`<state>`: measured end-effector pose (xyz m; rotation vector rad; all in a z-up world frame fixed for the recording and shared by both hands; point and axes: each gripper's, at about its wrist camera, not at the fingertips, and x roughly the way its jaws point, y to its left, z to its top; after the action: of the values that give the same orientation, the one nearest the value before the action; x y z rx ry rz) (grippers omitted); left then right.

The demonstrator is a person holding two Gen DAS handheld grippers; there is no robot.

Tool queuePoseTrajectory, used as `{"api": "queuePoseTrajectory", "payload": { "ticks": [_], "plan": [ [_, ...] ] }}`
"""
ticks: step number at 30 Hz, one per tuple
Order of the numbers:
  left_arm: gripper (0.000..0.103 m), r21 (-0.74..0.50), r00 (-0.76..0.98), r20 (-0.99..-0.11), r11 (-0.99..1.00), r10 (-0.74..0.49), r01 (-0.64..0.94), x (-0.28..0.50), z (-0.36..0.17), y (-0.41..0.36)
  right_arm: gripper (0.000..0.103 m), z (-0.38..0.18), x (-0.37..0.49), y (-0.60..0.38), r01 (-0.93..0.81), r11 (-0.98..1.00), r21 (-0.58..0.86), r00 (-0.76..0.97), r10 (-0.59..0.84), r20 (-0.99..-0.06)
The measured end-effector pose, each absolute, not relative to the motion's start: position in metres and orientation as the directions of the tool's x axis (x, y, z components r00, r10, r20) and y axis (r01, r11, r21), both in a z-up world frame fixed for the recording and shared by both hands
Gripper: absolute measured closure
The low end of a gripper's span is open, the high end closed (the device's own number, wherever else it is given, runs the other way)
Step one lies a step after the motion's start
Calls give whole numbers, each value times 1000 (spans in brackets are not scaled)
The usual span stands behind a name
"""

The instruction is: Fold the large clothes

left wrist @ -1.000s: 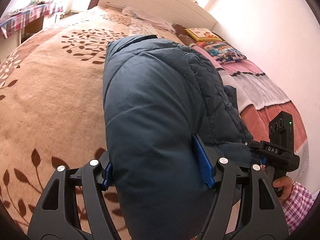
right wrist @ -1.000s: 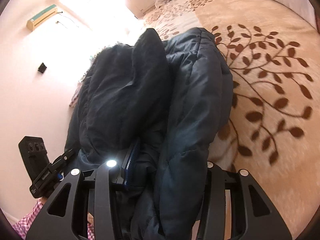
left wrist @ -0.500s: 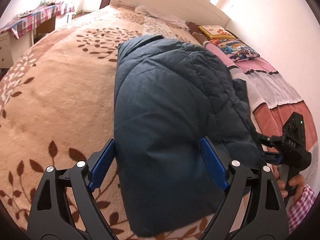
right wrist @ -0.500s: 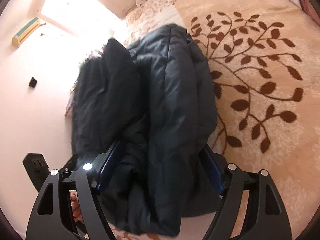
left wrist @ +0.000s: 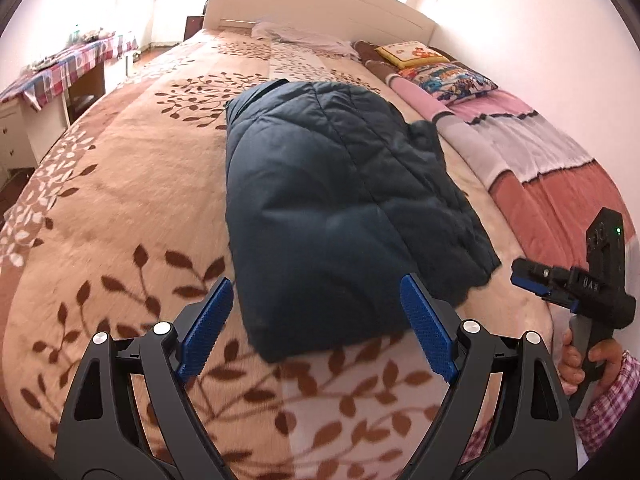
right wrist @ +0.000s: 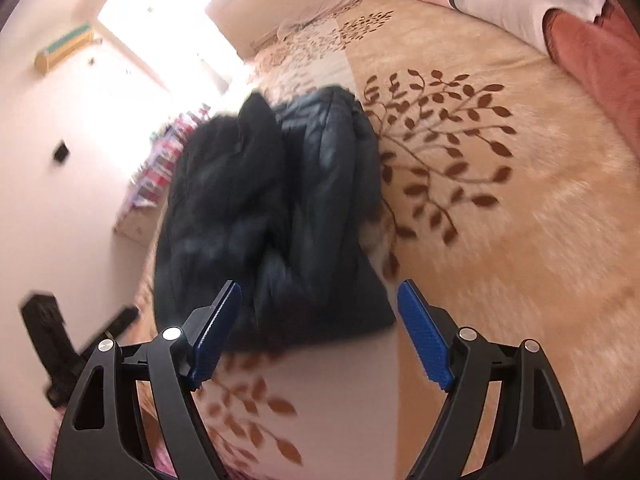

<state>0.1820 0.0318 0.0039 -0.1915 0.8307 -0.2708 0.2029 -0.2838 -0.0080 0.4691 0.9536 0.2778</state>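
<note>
A dark navy puffer jacket (left wrist: 332, 200) lies folded in a thick bundle on the beige leaf-patterned blanket (left wrist: 120, 208). My left gripper (left wrist: 316, 292) hovers over the bundle's near edge. It is open, and its blue pads (left wrist: 208, 328) stand clear of the fabric on either side. In the right wrist view the jacket (right wrist: 272, 216) looks blurred. My right gripper (right wrist: 319, 292) is open just short of the jacket's near end and holds nothing. This right gripper (left wrist: 524, 276) also shows at the right edge of the left wrist view, held by a hand (left wrist: 600, 360).
A white headboard (left wrist: 320, 12) and cartoon-printed pillows (left wrist: 444, 76) are at the far end of the bed. A pink, grey and red striped quilt (left wrist: 552, 172) runs along the wall side. A table with a checked cloth (left wrist: 64, 68) stands left of the bed.
Both grippers opened, let go of the jacket and drew back and upward. The jacket now rests folded on the blanket, farther from both cameras.
</note>
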Motion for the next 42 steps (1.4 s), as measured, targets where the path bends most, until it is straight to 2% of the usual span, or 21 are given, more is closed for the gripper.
{"api": "queuePoseTrajectory", "payload": {
  "ticks": [4,13,31,42],
  "plan": [
    [18,-272,636,-711,951,-300,145,160,3,34,25,-13,171,-265,-57,905,422,537,384,-751],
    [18,-235,632,-724,960,-277,151,106,2,32,25,-16,125,-237,-117,927,356,519,363,-774],
    [18,-296,587,-755,951,-293,94,58,-22,33,25,-28,76,-211,-116,936,334,503,345,-792],
    [18,-219,591,-781,975,-202,44,41,-21,30,25,-32,56,-204,-93,943,321,512,322,-797]
  ]
}}
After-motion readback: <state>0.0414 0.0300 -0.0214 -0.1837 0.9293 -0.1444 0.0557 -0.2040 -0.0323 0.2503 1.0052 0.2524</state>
